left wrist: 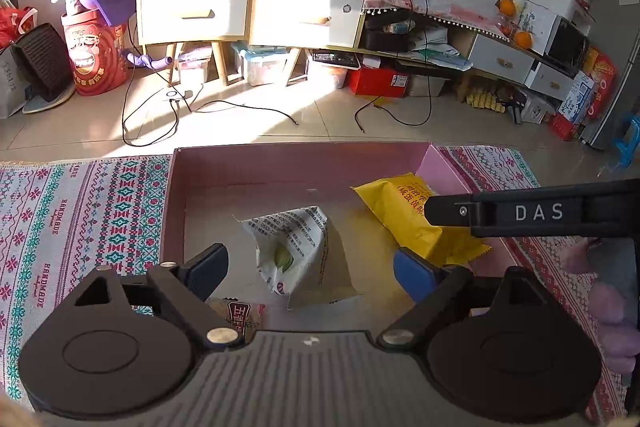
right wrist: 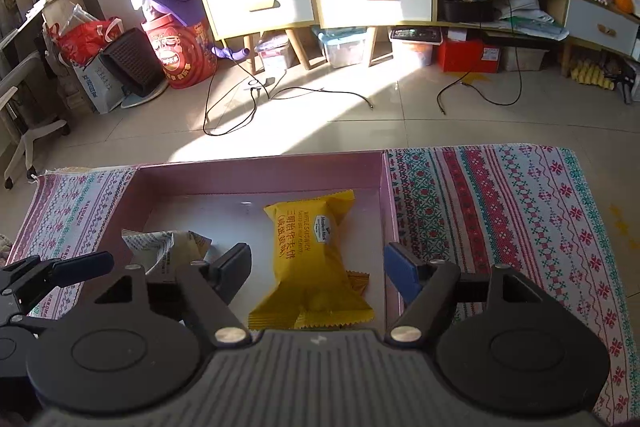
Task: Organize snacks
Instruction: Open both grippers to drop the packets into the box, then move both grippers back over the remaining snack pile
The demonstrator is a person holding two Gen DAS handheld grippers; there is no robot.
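A pink cardboard box lies open on a patterned cloth. Inside it lie a white-and-tan snack packet and a yellow waffle packet. My left gripper is open above the white packet, its jaws wide to either side and not touching it. My right gripper is open over the yellow packet, jaws apart on both sides; it also shows in the left wrist view as a black finger marked DAS. A third packet with red print peeks out under the left gripper.
The patterned cloth spreads to both sides of the box. Beyond the table edge is tiled floor with black cables, wooden shelves with white drawers, a red bucket and storage boxes.
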